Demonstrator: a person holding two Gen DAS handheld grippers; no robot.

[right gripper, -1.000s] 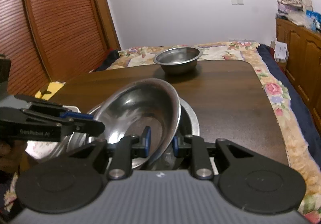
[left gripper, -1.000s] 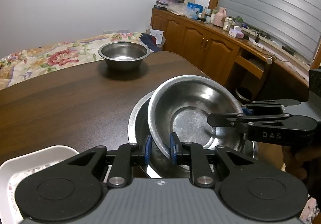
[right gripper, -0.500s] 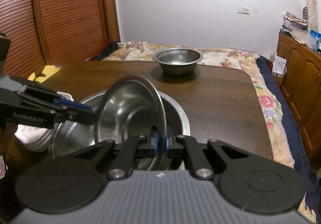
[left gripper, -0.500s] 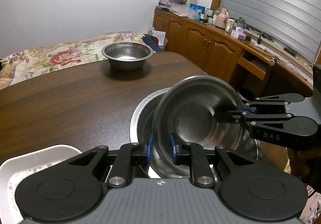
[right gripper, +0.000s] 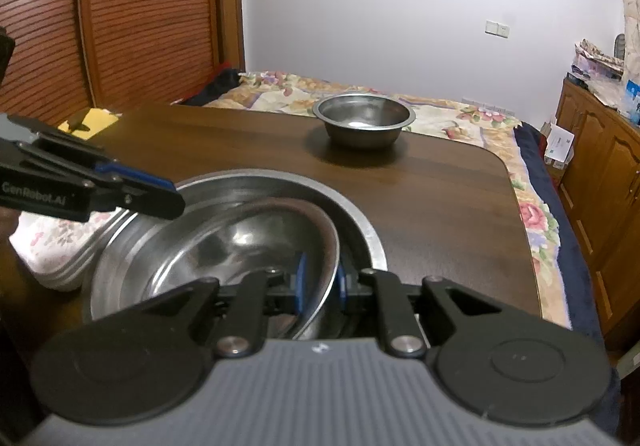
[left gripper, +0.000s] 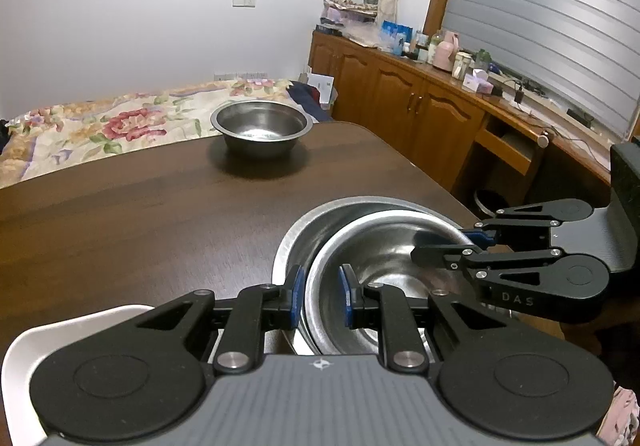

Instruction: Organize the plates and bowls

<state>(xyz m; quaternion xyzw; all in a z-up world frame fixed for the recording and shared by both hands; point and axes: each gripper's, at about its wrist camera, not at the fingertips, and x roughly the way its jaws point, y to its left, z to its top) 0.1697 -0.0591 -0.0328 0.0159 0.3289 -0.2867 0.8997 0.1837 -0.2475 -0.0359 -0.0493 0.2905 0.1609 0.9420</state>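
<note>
Left wrist view: the left gripper straddles the near rim of a steel bowl nested inside a larger steel basin on the dark wooden table, blue pads apart, not pinching. A second steel bowl stands at the far edge; a white plate lies beside the basin.

Right wrist view: the right gripper clamps the nested bowl's rim, which sits tilted in the basin.
</note>
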